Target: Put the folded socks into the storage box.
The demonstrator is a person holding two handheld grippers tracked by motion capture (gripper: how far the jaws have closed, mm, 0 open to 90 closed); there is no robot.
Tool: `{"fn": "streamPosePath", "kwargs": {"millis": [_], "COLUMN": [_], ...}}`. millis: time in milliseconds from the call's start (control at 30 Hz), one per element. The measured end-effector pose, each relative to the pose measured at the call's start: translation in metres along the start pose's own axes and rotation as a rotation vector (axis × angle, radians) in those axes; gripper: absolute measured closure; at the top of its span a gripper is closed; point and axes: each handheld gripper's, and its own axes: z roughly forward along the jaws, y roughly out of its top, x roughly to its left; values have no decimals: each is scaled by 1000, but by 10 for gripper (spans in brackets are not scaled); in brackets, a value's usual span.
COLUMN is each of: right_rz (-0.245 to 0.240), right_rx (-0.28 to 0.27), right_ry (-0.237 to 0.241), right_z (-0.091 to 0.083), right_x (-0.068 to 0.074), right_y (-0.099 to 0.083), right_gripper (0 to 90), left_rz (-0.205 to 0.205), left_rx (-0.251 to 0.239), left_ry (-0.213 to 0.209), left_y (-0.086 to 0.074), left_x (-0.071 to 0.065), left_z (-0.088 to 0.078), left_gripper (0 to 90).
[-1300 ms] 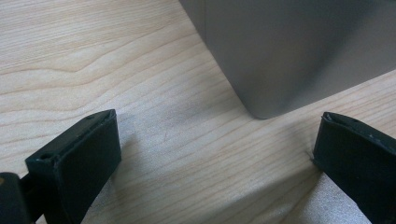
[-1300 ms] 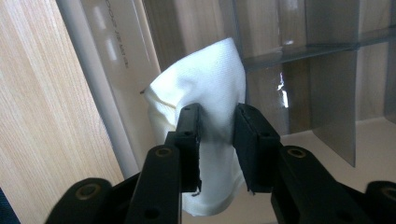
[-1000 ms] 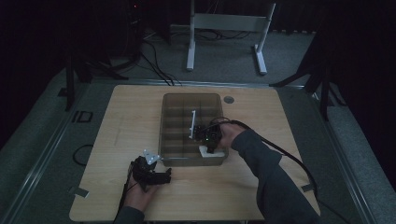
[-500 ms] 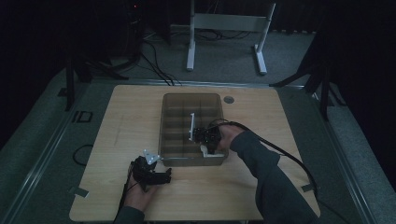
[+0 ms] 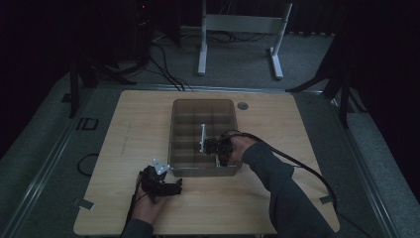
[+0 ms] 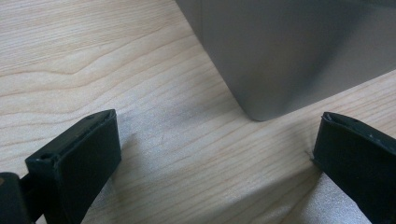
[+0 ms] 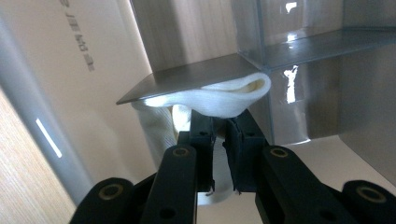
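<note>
White cloth (image 7: 219,100) in right gripper (image 7: 219,140), against box (image 5: 181,124) divider edge.

Dark lab: bare worktable (image 5: 129,124), floor cables (image 5: 166,69), metal stand (image 5: 242,29).

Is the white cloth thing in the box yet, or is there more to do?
Done: the right gripper has pinched the white cloth and is down inside the compartment box. In hand: the cloth drapes over a divider, jaws clamped. Left: letting go. The left gripper waits open on the table.
</note>
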Motion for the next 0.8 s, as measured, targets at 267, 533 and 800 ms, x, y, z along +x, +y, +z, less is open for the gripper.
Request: {"fn": "streamPosePath", "kwargs": {"millis": [267, 533, 800], "right_rz": [10, 26, 32], "right_rx": [15, 28, 27], "right_ry": [19, 24, 17], "right_z": [6, 10, 10], "right_x": [-1, -2, -1], "right_y": [3, 6, 6], "right_gripper": [816, 820, 812], "left_rz": [-2, -1, 1], "left_rx": [-2, -1, 0], "left_ry": [0, 0, 0], "left_y": [0, 0, 0], "left_x": [0, 0, 0], "left_z": [0, 0, 0], "left_gripper": [10, 10, 10]}}
